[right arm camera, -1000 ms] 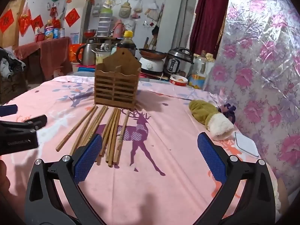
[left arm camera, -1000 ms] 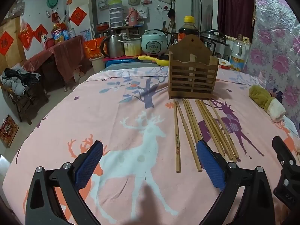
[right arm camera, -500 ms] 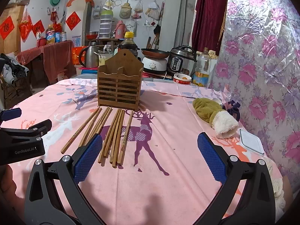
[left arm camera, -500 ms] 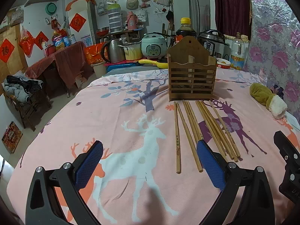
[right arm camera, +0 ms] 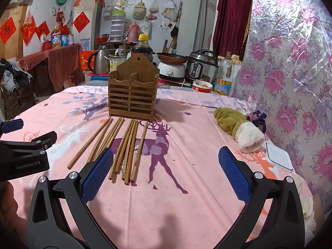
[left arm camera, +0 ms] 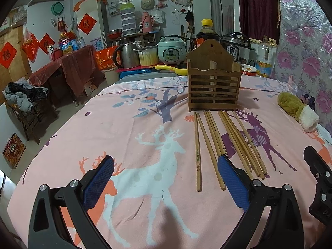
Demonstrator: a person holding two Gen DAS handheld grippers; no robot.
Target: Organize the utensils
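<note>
Both grippers' fingers (left arm camera: 99, 178) (right arm camera: 233, 175) spread wide, empty; chopsticks (right arm camera: 124, 147) lie ahead, before the wooden holder (right arm camera: 132, 93).

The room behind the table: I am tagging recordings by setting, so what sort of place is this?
Most likely a lived-in home kitchen or dining room. A rice cooker, a kettle and a pressure cooker stand behind the cloth-covered table, where chopsticks lie before a wooden holder.

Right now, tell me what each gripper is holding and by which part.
Nothing is held. The left gripper and right gripper are both open above the cloth; the chopsticks lie untouched before the wooden holder.
</note>
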